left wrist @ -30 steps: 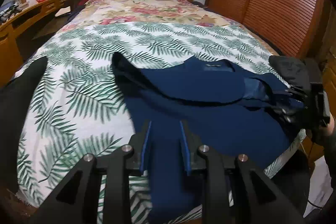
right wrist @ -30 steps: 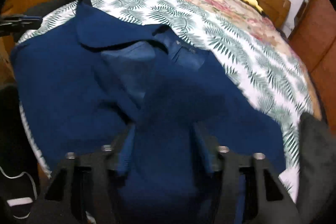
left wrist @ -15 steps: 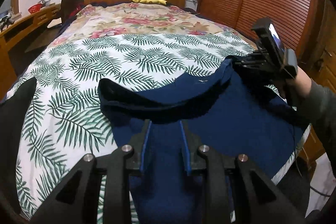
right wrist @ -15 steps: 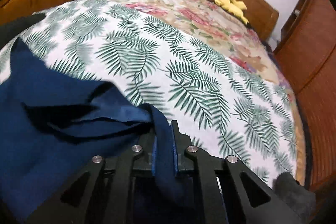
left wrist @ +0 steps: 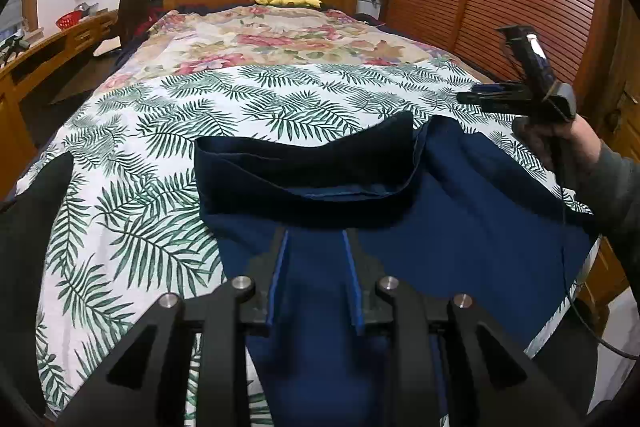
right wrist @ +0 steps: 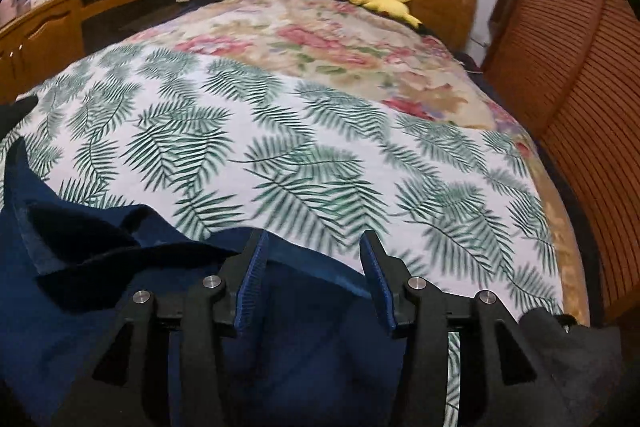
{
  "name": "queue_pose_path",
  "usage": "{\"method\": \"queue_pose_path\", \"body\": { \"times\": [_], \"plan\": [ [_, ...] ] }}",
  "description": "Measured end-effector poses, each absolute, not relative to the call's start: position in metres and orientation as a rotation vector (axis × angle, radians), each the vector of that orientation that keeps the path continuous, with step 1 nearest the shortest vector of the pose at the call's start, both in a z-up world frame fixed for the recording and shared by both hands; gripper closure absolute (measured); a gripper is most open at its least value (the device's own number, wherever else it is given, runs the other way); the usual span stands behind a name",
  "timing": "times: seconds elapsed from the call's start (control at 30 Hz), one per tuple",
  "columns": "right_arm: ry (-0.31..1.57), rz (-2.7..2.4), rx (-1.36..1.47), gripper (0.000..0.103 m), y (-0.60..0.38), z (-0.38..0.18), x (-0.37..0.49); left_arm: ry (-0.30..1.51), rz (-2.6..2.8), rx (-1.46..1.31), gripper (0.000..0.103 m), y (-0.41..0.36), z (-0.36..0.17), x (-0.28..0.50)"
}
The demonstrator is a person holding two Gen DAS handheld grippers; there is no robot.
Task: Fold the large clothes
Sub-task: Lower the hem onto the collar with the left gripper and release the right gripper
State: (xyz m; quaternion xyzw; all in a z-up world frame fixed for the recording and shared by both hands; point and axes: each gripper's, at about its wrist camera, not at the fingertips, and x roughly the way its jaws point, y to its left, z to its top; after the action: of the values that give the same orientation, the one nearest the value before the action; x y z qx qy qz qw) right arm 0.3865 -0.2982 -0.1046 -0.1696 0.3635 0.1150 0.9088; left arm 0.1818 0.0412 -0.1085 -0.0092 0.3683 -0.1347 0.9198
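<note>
Half a second ago the right claw (right wrist: 312,267) pinched a fold of the navy garment (left wrist: 460,219); now its jaws are opening, off the cloth, which lies under them at the bed's (left wrist: 168,131) near edge, top hem folded over. The left claw (left wrist: 314,259) has barely moved, still clenched on the garment's near portion by the foot edge.

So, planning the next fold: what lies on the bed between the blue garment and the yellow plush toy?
Only bedding: leaf-print sheet, then floral quilt. The left wrist view shows it.
</note>
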Motion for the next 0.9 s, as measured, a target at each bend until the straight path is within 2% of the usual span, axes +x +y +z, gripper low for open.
{"method": "queue_pose_path", "body": {
  "times": [0.2, 0.6, 0.63, 0.67, 0.7, 0.73, 0.77, 0.9],
  "plan": [
    [0.795, 0.215, -0.316, 0.055, -0.346, -0.112, 0.381, 0.752, -0.255, -0.016, 0.079, 0.046, -0.106, 0.183],
    [1.047, 0.147, -0.087, 0.055, -0.422, -0.184, 0.413, 0.761, -0.251, -0.014, 0.079, 0.045, -0.107, 0.184],
    [1.059, 0.152, -0.078, 0.059, -0.423, -0.187, 0.415, 0.762, -0.253, -0.013, 0.079, 0.043, -0.107, 0.185],
    [1.067, 0.160, -0.073, 0.071, -0.423, -0.190, 0.415, 0.763, -0.255, -0.012, 0.079, 0.042, -0.107, 0.185],
    [1.057, 0.180, -0.077, 0.078, -0.421, -0.189, 0.413, 0.765, -0.258, -0.010, 0.079, 0.040, -0.108, 0.185],
    [1.046, 0.193, -0.082, 0.097, -0.420, -0.188, 0.413, 0.766, -0.259, -0.007, 0.079, 0.039, -0.108, 0.185],
    [1.027, 0.213, -0.091, 0.101, -0.417, -0.183, 0.410, 0.767, -0.259, -0.005, 0.079, 0.038, -0.108, 0.185],
    [0.806, 0.243, -0.136, 0.103, -0.411, -0.142, 0.384, 0.767, -0.260, -0.004, 0.079, 0.037, -0.108, 0.186]
  ]
}}
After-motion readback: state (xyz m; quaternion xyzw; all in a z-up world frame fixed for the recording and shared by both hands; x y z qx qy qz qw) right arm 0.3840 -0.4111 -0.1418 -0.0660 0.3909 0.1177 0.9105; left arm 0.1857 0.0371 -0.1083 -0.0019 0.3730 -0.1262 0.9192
